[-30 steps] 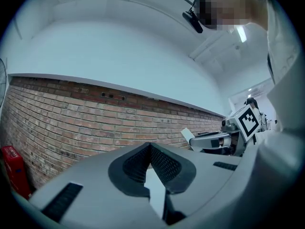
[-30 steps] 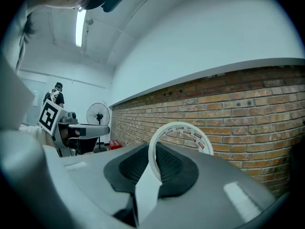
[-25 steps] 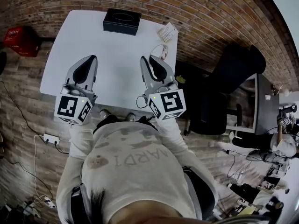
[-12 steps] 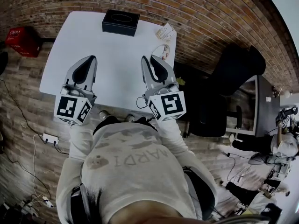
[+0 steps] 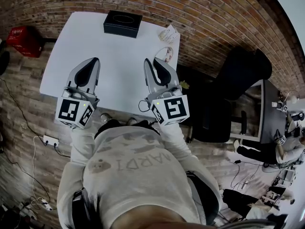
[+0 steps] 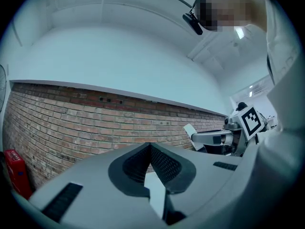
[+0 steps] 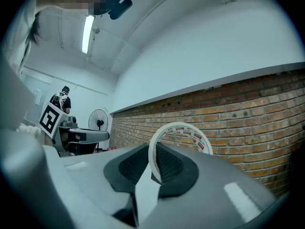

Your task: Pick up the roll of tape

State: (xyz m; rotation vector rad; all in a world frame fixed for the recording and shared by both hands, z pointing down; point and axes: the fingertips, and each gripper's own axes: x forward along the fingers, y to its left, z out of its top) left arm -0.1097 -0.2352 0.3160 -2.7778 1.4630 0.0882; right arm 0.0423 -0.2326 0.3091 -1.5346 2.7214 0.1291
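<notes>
Two hand-held grippers, one roll, one box, one table. Both grippers are held level, side by side, pointing away from the person over the white rectangular table [image 5: 114,80]. The left gripper [image 6: 150,148] has its jaws pressed together on nothing. The right gripper [image 7: 152,151] pinches the wall of the thin white ring of tape [image 7: 178,126] (red print inside). The ring stands on edge above the jaw tips, near the table's right edge, with its hole turned partly back toward the gripper. A black rectangular box [image 5: 123,22] sits at the far edge.
</notes>
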